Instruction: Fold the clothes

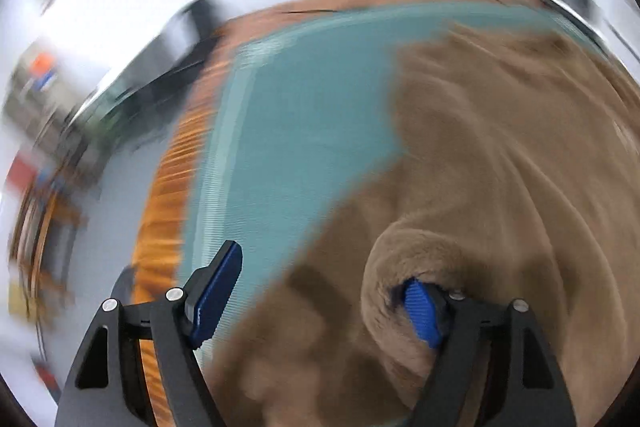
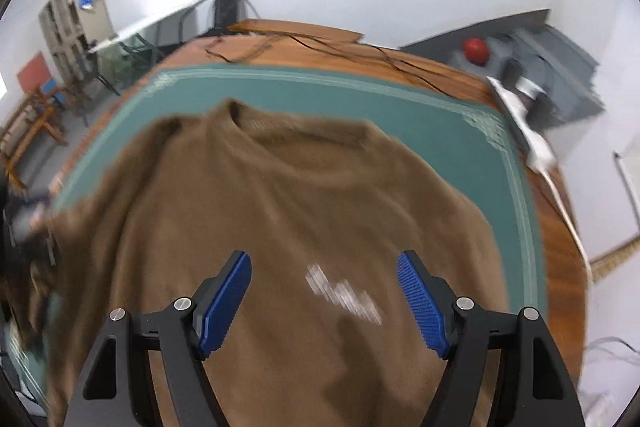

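L wrist view: left gripper [image 1: 320,301] fingers released, brown sweater [image 1: 500,167] fold draped over right finger, rest lying right on green mat [image 1: 304,115]; R wrist view: right gripper [image 2: 324,301] fingers spread, empty, above sweater chest, collar [image 2: 240,119] pointing away, worktop [image 2: 556,267] beyond.

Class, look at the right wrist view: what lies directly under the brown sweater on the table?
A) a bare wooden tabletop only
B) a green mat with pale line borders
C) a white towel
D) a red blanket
B: the brown sweater lies spread on a green mat, whose pale border lines run near its edges, with the wooden table showing beyond it.
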{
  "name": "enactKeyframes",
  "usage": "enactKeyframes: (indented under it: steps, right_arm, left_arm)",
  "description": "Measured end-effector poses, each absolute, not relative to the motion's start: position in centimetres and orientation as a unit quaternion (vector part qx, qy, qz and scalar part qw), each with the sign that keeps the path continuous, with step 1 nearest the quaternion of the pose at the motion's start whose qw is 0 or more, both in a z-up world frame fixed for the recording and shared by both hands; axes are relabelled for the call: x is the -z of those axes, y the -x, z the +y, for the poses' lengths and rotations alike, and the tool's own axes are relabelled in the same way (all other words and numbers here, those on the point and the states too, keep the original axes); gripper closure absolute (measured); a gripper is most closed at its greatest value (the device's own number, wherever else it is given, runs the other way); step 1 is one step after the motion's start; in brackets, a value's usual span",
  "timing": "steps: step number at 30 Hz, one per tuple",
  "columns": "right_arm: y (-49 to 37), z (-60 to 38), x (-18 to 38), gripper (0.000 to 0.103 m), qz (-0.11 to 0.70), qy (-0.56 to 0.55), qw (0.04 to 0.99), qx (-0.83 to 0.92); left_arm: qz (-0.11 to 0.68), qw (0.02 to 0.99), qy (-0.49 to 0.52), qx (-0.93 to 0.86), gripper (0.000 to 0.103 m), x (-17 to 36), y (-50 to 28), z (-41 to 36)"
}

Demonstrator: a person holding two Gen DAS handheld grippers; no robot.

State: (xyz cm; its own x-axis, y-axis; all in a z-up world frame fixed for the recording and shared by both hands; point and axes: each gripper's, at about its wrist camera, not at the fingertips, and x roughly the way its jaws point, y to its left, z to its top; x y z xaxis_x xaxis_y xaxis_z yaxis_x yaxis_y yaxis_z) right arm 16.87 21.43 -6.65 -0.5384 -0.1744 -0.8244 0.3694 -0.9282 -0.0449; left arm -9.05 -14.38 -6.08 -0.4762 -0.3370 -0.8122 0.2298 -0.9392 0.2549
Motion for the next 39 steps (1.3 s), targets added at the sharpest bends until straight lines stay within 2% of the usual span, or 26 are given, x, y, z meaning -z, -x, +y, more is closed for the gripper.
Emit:
enactKeyframes:
  steps: [4,12,18,23,27,31,34,39]
  right_arm:
    - [-20.8,26.3,7.9,0.025,0.103,-0.466,0.109,0.872]
    - [-25.1,36.8,9.4,0.025,0.070,-0.490,-0.030,0.868]
    - [-25.9,39.1,10.6,0.025,0.101,-0.515,-0.013,0.851]
    - [-22.7,36.2,12.9,0.025,0.152,-0.527,0.048,0.835]
    - [-19.2,35.9,13.6,0.026,0.203,-0.509,-0.006,0.836]
    - [-15.4,40.2,9.5,0.026,0.152,-0.464,-0.089,0.868]
    - [-13.5,41.2,6.6,0.025,0.152,-0.433,-0.114,0.881]
    - [-11.2,40.2,8.2,0.025,0.176,-0.481,-0.080,0.855]
  left_arm:
    - [-0.017,0.231,-0.457,0.859,0.024,4.3,9.4,-18.8]
    - [-0.083,0.243,-0.488,0.834,0.024,6.0,9.3,-17.8]
    - [-0.062,0.226,-0.494,0.837,0.024,4.6,7.7,-17.6]
    - [-0.088,0.220,-0.499,0.834,0.024,4.4,7.2,-15.5]
    - [-0.101,0.224,-0.508,0.826,0.024,5.6,7.8,-14.7]
    - [-0.092,0.242,-0.515,0.817,0.024,6.9,8.8,-15.7]
    - [-0.078,0.253,-0.520,0.812,0.024,7.5,9.4,-16.7]
    - [-0.066,0.246,-0.528,0.810,0.024,8.3,9.5,-17.5]
